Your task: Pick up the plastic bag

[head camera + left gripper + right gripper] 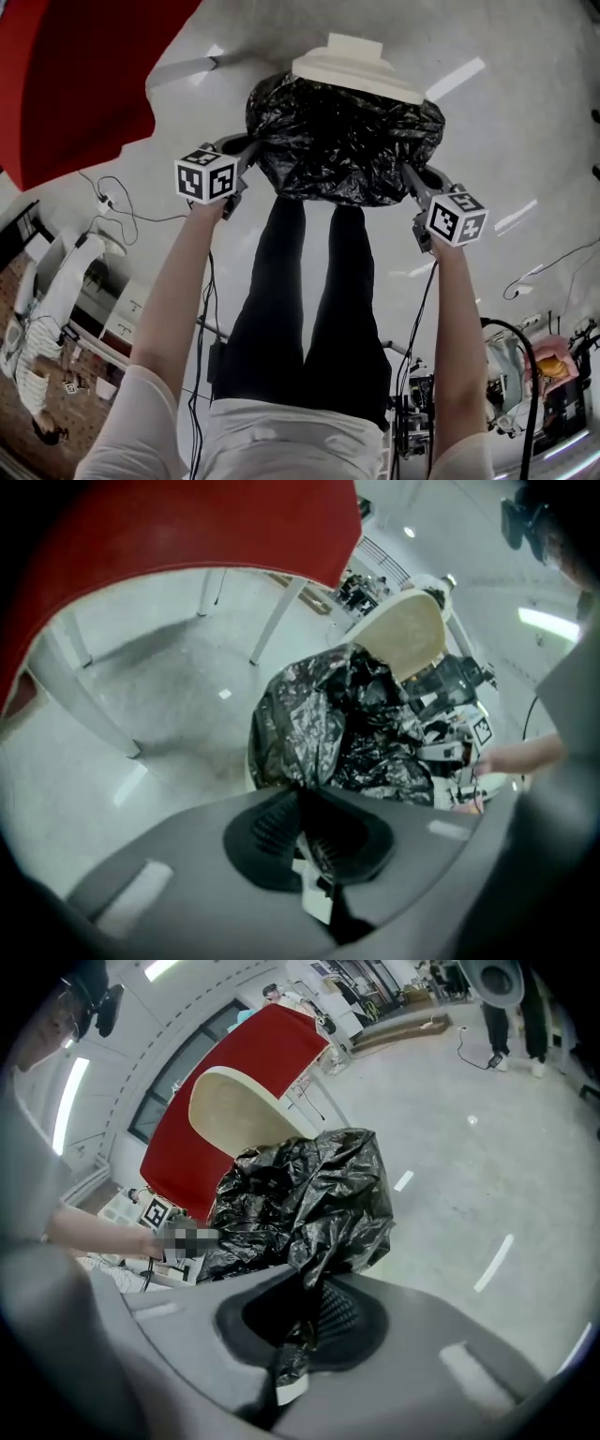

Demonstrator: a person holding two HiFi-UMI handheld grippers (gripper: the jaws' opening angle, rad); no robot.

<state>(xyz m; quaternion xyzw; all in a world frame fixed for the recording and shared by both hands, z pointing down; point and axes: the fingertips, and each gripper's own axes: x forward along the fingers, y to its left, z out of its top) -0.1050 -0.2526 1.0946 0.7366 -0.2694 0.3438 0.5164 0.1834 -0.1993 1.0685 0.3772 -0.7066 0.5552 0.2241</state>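
The person's left arm [173, 291] and right arm [459, 337] reach down from the camera, with black trousers [309, 309] between them. Under everything is the grey floor [525, 122]. A red tabletop [75, 75] on white legs is off to the left. The black plastic bag [342, 141] is puffed up just past the legs, between the two grippers. A cream lid [352, 61] stands right behind it. The left hand-held gripper [248, 157] is closed tight on a fold at the bag's left edge. The right hand-held gripper [412, 178] is closed tight on a fold at the bag's right edge, and a bit of black plastic pokes through its jaws.
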